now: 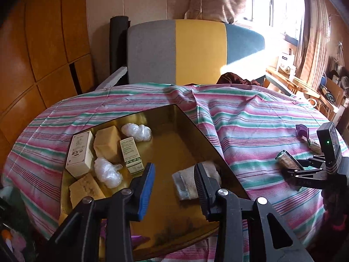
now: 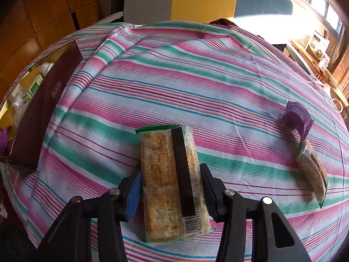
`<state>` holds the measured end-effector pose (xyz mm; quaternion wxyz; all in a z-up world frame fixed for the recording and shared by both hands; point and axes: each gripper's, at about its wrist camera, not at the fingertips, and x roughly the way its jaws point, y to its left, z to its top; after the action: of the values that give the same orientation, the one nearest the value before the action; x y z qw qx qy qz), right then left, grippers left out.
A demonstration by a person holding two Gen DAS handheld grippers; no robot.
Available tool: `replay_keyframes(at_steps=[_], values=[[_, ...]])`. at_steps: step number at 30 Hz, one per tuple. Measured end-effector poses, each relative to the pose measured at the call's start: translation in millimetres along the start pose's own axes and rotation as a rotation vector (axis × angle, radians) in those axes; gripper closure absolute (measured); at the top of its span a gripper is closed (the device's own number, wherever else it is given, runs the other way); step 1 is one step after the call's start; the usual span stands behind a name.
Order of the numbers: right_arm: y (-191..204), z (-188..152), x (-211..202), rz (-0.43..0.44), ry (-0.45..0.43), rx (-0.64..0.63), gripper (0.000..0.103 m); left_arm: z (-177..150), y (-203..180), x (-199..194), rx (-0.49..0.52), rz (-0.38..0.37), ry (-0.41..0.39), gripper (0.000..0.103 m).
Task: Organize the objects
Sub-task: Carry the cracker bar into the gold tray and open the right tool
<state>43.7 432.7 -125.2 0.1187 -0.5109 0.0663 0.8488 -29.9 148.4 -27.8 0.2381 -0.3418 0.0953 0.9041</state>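
Note:
My left gripper [image 1: 175, 181] hangs over a gold-lined box [image 1: 196, 126], its jaws drawn in to a narrow gap with nothing between them. Just behind its black finger, a grey-beige folded packet [image 1: 187, 185] lies on the box floor. Further in are a white carton [image 1: 79, 152], a small green-and-white carton [image 1: 130, 155], tan blocks [image 1: 106, 142] and clear plastic wads [image 1: 136, 132]. My right gripper [image 2: 170, 187] is shut on a long cracker packet [image 2: 168, 181] over the striped cloth [image 2: 196, 76]. A second cracker packet [image 2: 312, 170] and a purple wrapper [image 2: 296, 118] lie to the right.
The box's dark maroon wall [image 2: 43, 109] stands at the left of the right wrist view. A chair with a grey, yellow and blue back [image 1: 196, 50] is behind the round table. Wooden cabinets [image 1: 32, 54] are on the left and a cluttered shelf [image 1: 294, 80] is on the right.

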Motion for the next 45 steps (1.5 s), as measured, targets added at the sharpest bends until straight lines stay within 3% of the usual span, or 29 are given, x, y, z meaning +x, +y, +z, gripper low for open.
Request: replay_keyframes(at_steps=[13, 20, 25, 29, 34, 38, 45], values=[[2.2, 2.2, 0.3, -0.016, 0.028, 0.051, 0.053, -11.5, 41.2, -14.5, -0.06, 0.077, -0.009, 0.056], [6.1, 2.1, -0.5, -0.048, 0.046, 0.078, 0.054, -13.7, 70.6, -20.5, -0.148, 0.097, -0.01, 0.051], [16.3, 9.0, -15.6, 0.027, 0.036, 0.146, 0.054, -9.7, 100.5, -35.6, -0.212, 0.13, -0.058, 0.045], [49.7, 27.4, -39.6, 0.144, -0.012, 0.145, 0.054, -11.6, 123.7, -43.1, -0.258, 0.171, -0.076, 0.043], [126.3, 56.7, -68.0, 0.289, -0.064, 0.014, 0.054, -19.1, 144.4, -48.2, -0.301, 0.196, -0.079, 0.04], [193.7, 68.2, -68.8, 0.4, -0.029, -0.095, 0.054, -24.6, 153.9, -50.6, -0.319, 0.205, -0.081, 0.036], [269.6, 77.4, -30.6, 0.402, 0.068, -0.163, 0.054, -34.8, 166.7, -50.6, -0.343, 0.214, -0.07, 0.031]])
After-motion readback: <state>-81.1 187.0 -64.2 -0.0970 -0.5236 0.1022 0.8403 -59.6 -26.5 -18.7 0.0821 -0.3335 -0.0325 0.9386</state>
